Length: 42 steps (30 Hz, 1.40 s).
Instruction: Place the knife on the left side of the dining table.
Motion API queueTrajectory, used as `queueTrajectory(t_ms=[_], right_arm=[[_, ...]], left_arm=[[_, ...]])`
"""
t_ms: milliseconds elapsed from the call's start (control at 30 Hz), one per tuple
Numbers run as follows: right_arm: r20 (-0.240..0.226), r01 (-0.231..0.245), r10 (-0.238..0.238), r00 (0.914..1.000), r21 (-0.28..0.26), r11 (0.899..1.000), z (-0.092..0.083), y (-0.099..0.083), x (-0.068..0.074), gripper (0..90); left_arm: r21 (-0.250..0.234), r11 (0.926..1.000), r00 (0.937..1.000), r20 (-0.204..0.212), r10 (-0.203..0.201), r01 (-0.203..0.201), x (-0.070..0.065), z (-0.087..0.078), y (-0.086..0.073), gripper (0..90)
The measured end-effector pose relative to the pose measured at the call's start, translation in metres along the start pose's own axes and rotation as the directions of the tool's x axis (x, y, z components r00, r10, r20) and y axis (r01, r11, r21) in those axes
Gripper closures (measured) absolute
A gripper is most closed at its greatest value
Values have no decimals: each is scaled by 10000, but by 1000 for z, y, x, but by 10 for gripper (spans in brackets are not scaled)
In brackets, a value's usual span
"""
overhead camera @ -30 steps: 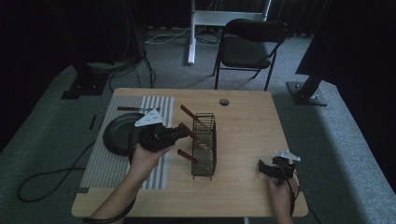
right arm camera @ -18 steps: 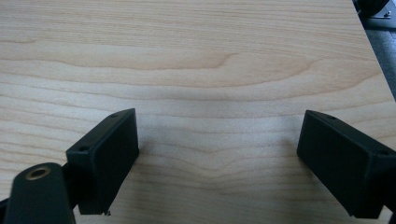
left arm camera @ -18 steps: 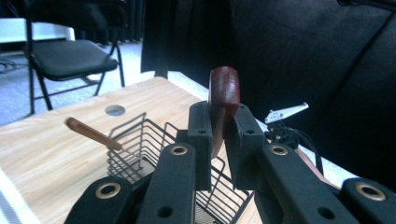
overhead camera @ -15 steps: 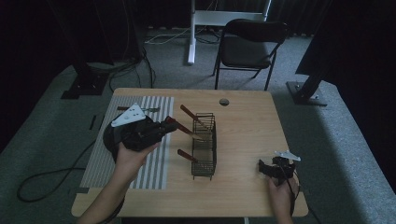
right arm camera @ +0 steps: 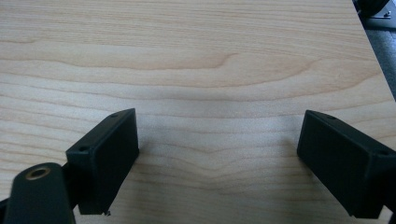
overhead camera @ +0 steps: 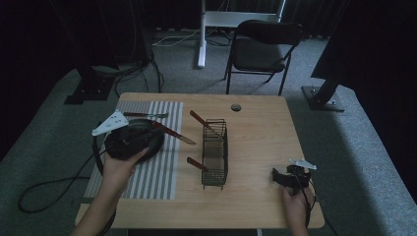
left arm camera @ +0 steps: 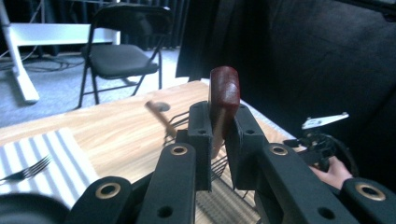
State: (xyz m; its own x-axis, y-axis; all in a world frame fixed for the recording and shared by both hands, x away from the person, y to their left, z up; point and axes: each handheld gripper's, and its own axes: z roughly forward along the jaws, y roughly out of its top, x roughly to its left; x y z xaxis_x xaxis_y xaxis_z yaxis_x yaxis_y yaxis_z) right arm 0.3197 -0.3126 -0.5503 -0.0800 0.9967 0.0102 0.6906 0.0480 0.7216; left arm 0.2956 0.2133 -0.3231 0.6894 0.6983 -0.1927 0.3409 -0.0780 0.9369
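Since the left gripper (overhead camera: 147, 132) has drawn back from the wire rack (overhead camera: 215, 152) to above the black plate (overhead camera: 156, 143) on the striped mat (overhead camera: 162, 172), the wooden-handled knife (overhead camera: 173, 133) clamped in its jaws is out of the rack; setting it down beside the fork (overhead camera: 145, 115) looks next, while the right gripper (overhead camera: 282, 176) rests wide open on the table (overhead camera: 255, 128), unmoved

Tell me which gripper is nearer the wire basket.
Left. The left gripper is shut on a wooden-handled knife over the striped mat, just left of the basket. The right gripper rests open on the table, farther off toward the basket's right.
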Motion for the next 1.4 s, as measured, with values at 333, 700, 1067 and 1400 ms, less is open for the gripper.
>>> queueTrajectory(t_ms=[333, 700, 1067, 1400], right_arm=[[4, -5, 5, 10000, 13, 10000, 0, 0, 0, 117], [3, -12, 12, 10000, 19, 10000, 0, 0, 0, 117], [2, -17, 17, 10000, 24, 10000, 0, 0, 0, 117], [3, -16, 16, 10000, 23, 10000, 0, 0, 0, 117]], left_arm=[[121, 9980, 9949, -811, -607, 619, 26, -18, -29, 823], [16, 9864, 9743, -1567, -1621, 1644, 51, -37, -76, 823], [472, 9723, 9563, -1978, -2154, 2288, 54, -42, -120, 822], [469, 9640, 9468, -2062, -2470, 2617, 55, -53, -133, 822]])
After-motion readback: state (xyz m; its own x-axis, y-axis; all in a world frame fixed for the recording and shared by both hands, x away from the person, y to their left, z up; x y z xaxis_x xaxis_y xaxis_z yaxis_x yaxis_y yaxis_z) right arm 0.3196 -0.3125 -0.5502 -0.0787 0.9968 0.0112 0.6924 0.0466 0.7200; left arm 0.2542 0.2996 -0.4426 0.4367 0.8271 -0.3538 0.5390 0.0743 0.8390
